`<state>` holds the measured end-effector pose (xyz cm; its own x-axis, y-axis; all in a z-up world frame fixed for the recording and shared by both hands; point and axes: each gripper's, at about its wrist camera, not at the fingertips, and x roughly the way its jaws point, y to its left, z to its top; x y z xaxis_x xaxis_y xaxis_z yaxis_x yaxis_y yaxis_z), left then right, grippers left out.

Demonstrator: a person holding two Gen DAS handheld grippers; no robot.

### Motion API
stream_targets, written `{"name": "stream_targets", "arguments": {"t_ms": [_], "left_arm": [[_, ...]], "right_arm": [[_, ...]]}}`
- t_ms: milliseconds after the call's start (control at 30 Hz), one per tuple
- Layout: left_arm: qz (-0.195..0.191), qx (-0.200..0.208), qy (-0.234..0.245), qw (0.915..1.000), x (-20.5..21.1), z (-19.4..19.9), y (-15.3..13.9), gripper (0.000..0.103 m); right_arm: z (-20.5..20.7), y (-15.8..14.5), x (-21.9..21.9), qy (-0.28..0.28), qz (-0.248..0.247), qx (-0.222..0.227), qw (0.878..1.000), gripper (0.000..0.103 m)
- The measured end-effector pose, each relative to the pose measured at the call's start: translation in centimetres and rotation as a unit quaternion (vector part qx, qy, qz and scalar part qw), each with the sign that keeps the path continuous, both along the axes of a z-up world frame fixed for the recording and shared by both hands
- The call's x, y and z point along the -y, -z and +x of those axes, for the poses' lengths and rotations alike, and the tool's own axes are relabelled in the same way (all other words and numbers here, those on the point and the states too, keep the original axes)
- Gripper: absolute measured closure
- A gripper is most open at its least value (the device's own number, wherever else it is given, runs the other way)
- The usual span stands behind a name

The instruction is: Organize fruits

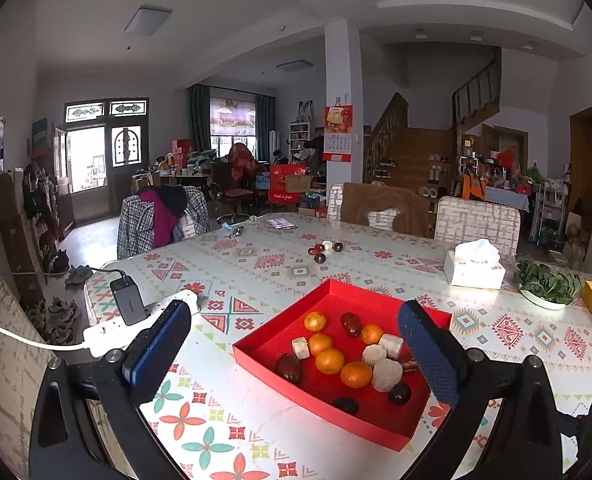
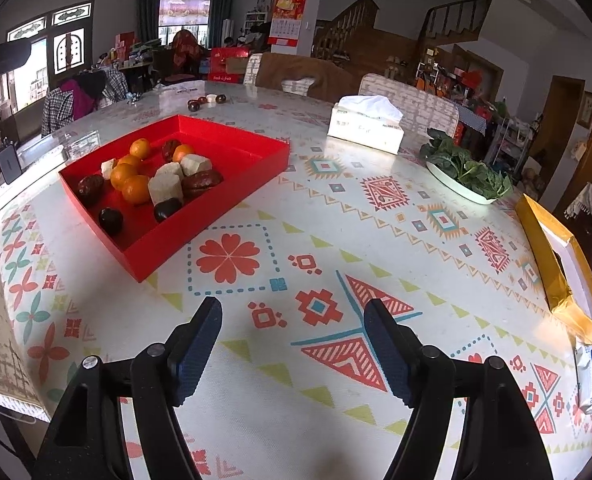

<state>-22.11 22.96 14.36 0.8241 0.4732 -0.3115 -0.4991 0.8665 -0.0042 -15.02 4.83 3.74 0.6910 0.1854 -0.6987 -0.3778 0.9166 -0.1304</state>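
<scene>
A red tray (image 1: pixel 255 354) (image 2: pixel 231 132) lies on the patterned table and holds several oranges (image 1: pixel 330 361) (image 2: pixel 135 189), dark red dates (image 1: pixel 289 368) (image 2: pixel 201 182) and pale sugarcane chunks (image 1: pixel 386 374) (image 2: pixel 164 187). My left gripper (image 1: pixel 293 326) is open and empty, hovering over the tray with a finger on each side. My right gripper (image 2: pixel 293 314) is open and empty above bare tablecloth, in front and to the right of the tray. A small group of loose dates and one pale chunk (image 1: pixel 324 250) (image 2: pixel 206 101) lies further back on the table.
A tissue box (image 1: pixel 474 266) (image 2: pixel 366 122) and a plate of greens (image 1: pixel 546 284) (image 2: pixel 466 172) sit at the back right. A gold box (image 2: pixel 556 256) lies at the right edge. A power strip with a charger (image 1: pixel 127 308) lies left. Chairs surround the table.
</scene>
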Motion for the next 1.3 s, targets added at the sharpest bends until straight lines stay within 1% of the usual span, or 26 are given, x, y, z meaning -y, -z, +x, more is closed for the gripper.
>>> {"name": "stream_targets", "arguments": {"t_ms": [600, 933, 1100, 1300], "left_arm": [[-0.016, -0.017, 0.001, 0.9997, -0.9, 0.5, 1.3, 0.0], [-0.019, -0.018, 0.001, 0.9997, -1.1, 0.5, 1.6, 0.0], [-0.016, -0.006, -0.007, 0.9998, -1.3, 0.2, 1.7, 0.0], [0.003, 0.048, -0.046, 0.9978, -1.2, -1.9, 1.2, 0.0]], "right_arm": [[0.1, 0.6, -0.9, -0.003, -0.013, -0.009, 1.0, 0.025], [0.3, 1.0, -1.3, -0.007, -0.017, -0.015, 1.0, 0.024], [0.3, 1.0, -1.4, -0.008, -0.016, -0.016, 1.0, 0.024], [0.2, 0.2, -2.2, -0.026, -0.009, -0.007, 1.0, 0.024]]}}
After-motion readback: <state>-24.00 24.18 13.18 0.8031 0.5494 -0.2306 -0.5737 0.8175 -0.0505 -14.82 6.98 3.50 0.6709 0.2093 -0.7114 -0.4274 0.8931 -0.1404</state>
